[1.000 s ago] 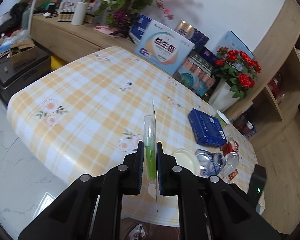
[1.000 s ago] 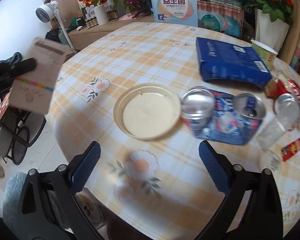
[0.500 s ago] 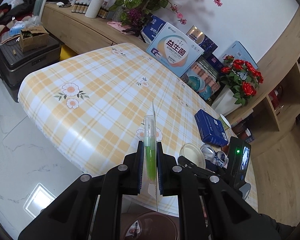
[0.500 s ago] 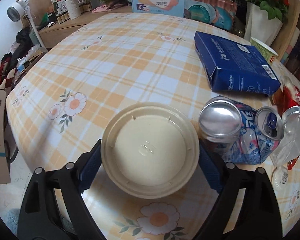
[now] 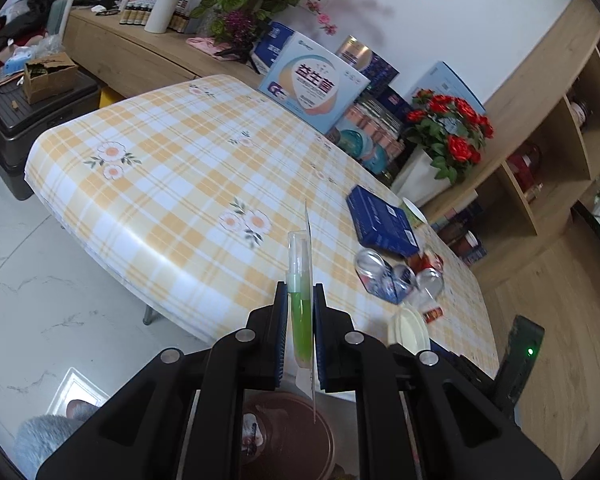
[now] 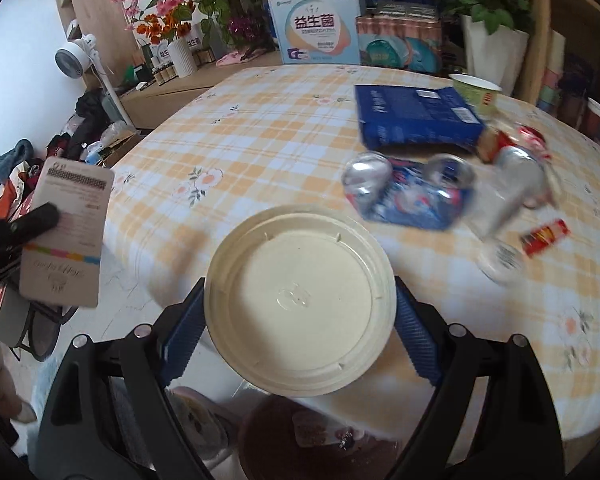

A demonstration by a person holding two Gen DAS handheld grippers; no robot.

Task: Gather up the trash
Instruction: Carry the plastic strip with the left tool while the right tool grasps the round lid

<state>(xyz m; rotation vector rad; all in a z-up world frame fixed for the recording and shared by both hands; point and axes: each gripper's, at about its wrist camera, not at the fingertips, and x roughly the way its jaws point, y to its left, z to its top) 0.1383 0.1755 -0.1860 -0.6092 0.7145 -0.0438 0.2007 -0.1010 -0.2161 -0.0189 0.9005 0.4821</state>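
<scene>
My left gripper is shut on a card-backed blister pack with a green item inside, held on edge off the table's near side. In the right wrist view the pack's printed card shows at the left. My right gripper is shut on a round cream lid, its blue pads pressing both rims. The lid hangs past the table edge above a brown bin. The same bin lies below the left gripper.
On the yellow checked table lie crushed blue cans, a blue box, a paper cup, a clear bottle and a red wrapper. Boxes and flower pots line the far side.
The right gripper went in around the cream lid, closed on it and drew it back off the table edge over the bin. The left gripper pulled away from the table with its pack.
</scene>
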